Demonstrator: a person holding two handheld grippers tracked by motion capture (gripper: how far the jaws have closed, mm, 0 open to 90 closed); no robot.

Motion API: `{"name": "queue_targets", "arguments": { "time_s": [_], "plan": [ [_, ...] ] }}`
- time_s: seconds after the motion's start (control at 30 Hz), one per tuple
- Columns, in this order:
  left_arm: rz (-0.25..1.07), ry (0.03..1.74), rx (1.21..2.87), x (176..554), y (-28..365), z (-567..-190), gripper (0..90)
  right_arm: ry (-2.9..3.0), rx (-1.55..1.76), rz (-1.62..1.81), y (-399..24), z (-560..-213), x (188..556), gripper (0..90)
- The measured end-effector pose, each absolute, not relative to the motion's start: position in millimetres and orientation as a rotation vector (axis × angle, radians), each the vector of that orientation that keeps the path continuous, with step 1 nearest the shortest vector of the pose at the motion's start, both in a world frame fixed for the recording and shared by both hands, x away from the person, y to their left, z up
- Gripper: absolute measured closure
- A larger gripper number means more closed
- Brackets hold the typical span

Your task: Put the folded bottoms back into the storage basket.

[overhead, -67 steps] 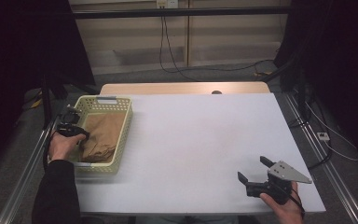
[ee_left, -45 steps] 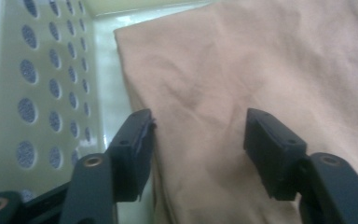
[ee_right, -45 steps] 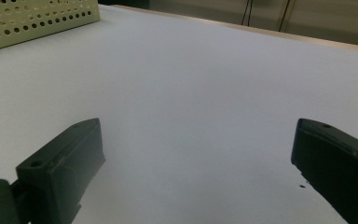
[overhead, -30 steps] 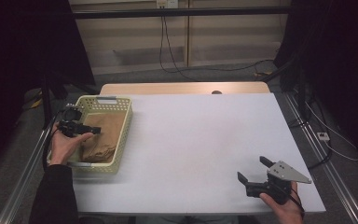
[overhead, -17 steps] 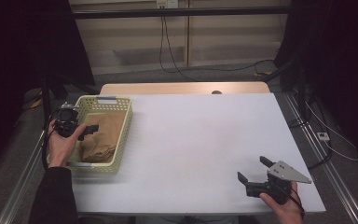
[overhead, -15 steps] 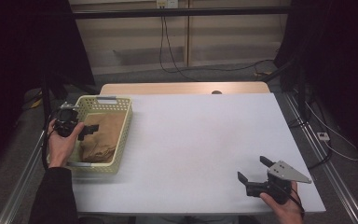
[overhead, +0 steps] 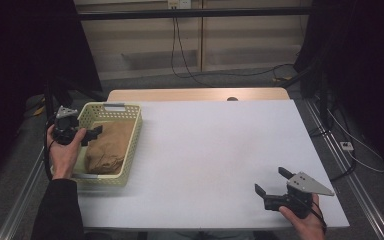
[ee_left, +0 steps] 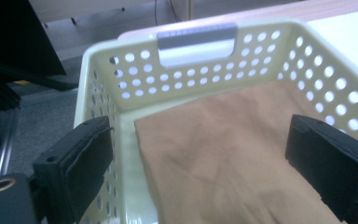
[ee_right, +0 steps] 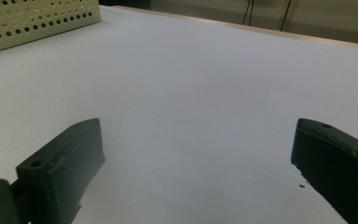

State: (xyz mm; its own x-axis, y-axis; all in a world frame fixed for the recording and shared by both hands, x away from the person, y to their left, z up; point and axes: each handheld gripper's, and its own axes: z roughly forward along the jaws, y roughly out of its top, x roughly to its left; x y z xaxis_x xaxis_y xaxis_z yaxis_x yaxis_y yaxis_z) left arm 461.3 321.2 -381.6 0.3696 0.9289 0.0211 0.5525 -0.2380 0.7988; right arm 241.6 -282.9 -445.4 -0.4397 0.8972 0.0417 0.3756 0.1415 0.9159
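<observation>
The basket (ee_left: pixel 279 70) is glossy, perforated cream plastic. The cloth (ee_left: pixel 223 154) in it is matt brown fabric. The table (overhead: pixel 220 150) is smooth matt white, wood-edged.

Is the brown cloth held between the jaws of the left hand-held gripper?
No, the left hand-held gripper is open above the brown cloth, which lies in the basket.

Lab recording booth: black curtains (overhead: pixel 25 60), aluminium-framed table (overhead: pixel 220 150), trailing cables (overhead: pixel 190 55).
</observation>
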Motion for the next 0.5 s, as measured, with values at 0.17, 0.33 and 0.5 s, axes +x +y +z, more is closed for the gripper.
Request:
{"name": "queue_targets", "arguments": {
  "time_s": [0.17, 0.33, 0.5],
  "plan": [
    [0.723, 1.217, 1.895, 455, 312, -369, 5.8, 1.894, 1.205, 1.272, -282, -445, 242, 2.1],
    [0.747, 1.194, 1.86, 449, 315, -363, 4.3, 1.897, 1.205, 1.268, -281, -445, 243, 2.2],
    [0.71, 1.203, 1.793, 436, 319, -359, 5.0, 1.894, 1.207, 1.265, -281, -445, 242, 2.2]
  ]
}}
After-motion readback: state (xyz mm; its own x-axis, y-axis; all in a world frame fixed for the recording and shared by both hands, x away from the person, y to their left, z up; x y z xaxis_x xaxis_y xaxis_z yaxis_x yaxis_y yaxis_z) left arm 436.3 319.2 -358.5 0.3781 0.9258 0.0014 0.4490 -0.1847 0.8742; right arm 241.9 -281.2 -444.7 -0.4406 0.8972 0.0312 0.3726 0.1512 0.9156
